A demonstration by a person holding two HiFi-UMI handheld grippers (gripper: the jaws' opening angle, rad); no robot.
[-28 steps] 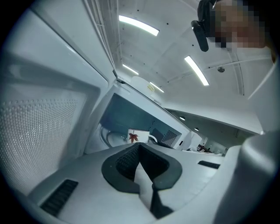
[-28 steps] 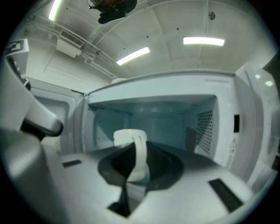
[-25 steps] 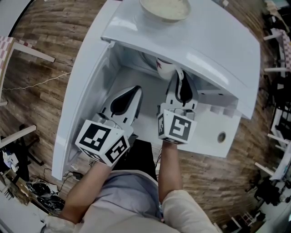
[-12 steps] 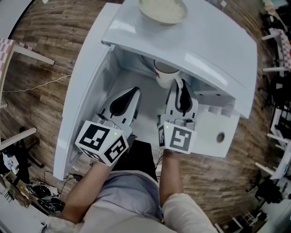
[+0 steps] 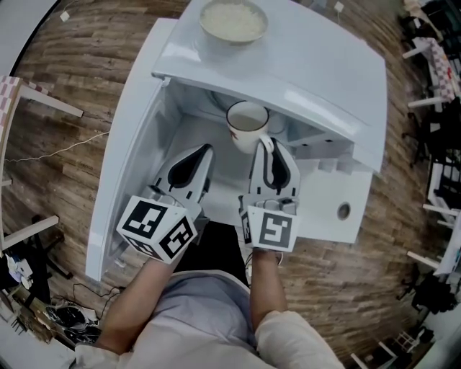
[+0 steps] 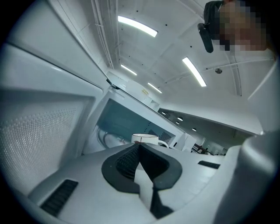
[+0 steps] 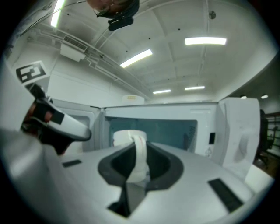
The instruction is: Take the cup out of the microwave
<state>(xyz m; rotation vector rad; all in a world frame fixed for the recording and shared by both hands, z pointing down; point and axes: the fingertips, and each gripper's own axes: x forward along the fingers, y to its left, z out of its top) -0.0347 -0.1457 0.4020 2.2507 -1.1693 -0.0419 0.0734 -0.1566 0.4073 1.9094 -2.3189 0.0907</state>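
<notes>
since the earlier head view the cup (image 5: 247, 119) has come out from under the front edge of the microwave (image 5: 317, 65). only a sliver of it showed under that edge then, and now its whole round rim is in sight at the mouth of the cavity. the right gripper (image 5: 263, 143) has drawn back toward the person with it.

the right gripper is clamped on the cup's handle (image 7: 140, 155). in the right gripper view the white loop stands upright between the dark pads, with the jaws only slightly parted around it and pressing on both sides. the cup (image 7: 124, 138) hangs just past the fingertips, upright, in front of the microwave opening.

the left gripper (image 5: 204, 151) sits just beside the right one, inside the angle of the open microwave door (image 5: 122, 173). in the left gripper view its jaws (image 6: 139, 146) meet at the tips with nothing between them, and the cup (image 6: 146, 138) shows beyond them.

a bowl (image 5: 232, 20) rests on top of the microwave.

each gripper carries a marker cube (image 5: 157, 229) printed with black-and-white square patterns. a small label (image 7: 209, 151) on the microwave front beside the opening is too small to read.
</notes>
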